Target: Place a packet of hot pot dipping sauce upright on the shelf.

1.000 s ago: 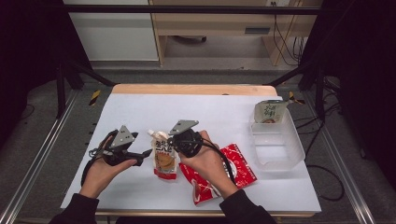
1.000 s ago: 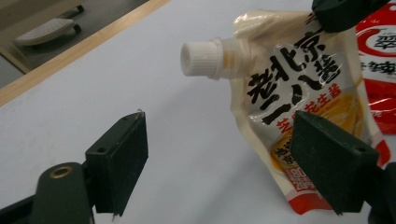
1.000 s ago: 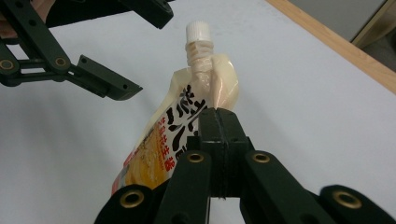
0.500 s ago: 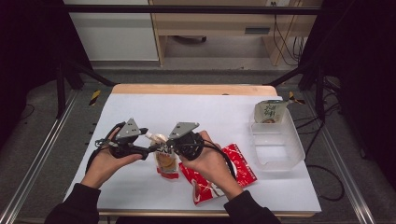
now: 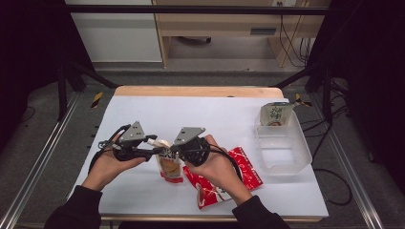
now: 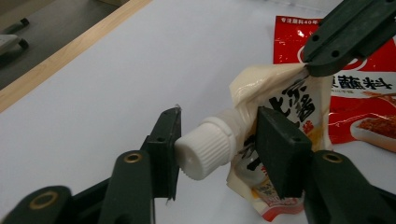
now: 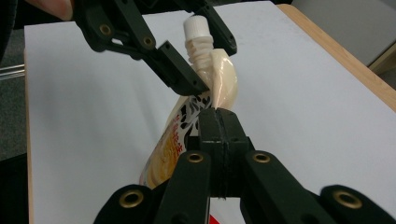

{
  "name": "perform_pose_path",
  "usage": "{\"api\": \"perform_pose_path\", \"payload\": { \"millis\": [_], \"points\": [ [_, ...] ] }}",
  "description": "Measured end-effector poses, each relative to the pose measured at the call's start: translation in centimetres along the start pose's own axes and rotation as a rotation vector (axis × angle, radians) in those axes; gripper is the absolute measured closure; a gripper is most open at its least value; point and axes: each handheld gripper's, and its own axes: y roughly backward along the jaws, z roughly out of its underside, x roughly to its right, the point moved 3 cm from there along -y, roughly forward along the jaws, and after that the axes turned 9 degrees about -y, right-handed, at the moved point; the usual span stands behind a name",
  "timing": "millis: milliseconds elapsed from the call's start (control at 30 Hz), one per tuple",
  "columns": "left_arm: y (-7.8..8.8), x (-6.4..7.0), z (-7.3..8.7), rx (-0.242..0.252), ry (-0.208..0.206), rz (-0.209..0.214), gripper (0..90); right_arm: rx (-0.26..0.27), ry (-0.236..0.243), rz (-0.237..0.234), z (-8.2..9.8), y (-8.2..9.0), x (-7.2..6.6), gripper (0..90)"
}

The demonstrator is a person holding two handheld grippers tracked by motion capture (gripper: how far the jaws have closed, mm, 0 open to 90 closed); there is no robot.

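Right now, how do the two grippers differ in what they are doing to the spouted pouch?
The right gripper is shut on the spouted pouch, pinching its upper edge flat; the left gripper has just been closing, its fingers set around the white cap with a gap on one side. In the high view the right gripper reaches in from the pouch's right, the left from its left. Both meet at the pouch's top.

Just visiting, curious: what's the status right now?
Right gripper pinching spouted pouch. Left gripper closing around white cap, not yet clamped. Nothing in the way.
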Motion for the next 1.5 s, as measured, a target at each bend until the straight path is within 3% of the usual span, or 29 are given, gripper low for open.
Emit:
{"api": "perform_pose_path", "payload": {
  "millis": [300, 800, 933, 1067, 1167, 1300, 1433, 1500],
  "points": [
    [0.6, 0.8, -0.7, 0.006, 0.003, 0.061, 68.7, -0.011, -0.033, 0.005, 0.6, 0.5, 0.8, 90.0],
    [1.5, 2.7, -4.3, -0.048, -0.128, 0.086, 73.0, -0.023, -0.021, 0.003, 1.1, 2.7, 1.2, 87.7],
    [1.5, 3.0, -4.7, -0.058, -0.146, 0.103, 73.3, -0.041, -0.008, -0.003, 1.1, 3.1, 1.4, 84.1],
    [1.6, 3.0, -4.9, -0.063, -0.157, 0.106, 73.3, -0.072, 0.029, 0.002, 0.9, 3.7, 1.7, 70.9],
    [1.7, 3.0, -4.9, -0.065, -0.164, 0.11, 73.3, -0.104, 0.075, 0.011, 0.5, 4.1, 1.8, 55.3],
    [1.9, 3.0, -5.2, -0.056, -0.166, 0.112, 73.3, -0.154, 0.162, 0.014, -0.3, 4.4, 1.8, 42.3],
    [2.2, 3.1, -5.6, -0.055, -0.18, 0.123, 73.3, -0.201, 0.228, 0.016, -1.2, 4.6, 1.8, 35.2],
    [2.2, 3.1, -5.7, -0.054, -0.182, 0.126, 73.3, -0.214, 0.232, 0.013, -1.6, 4.7, 1.8, 31.6]
  ]
}}
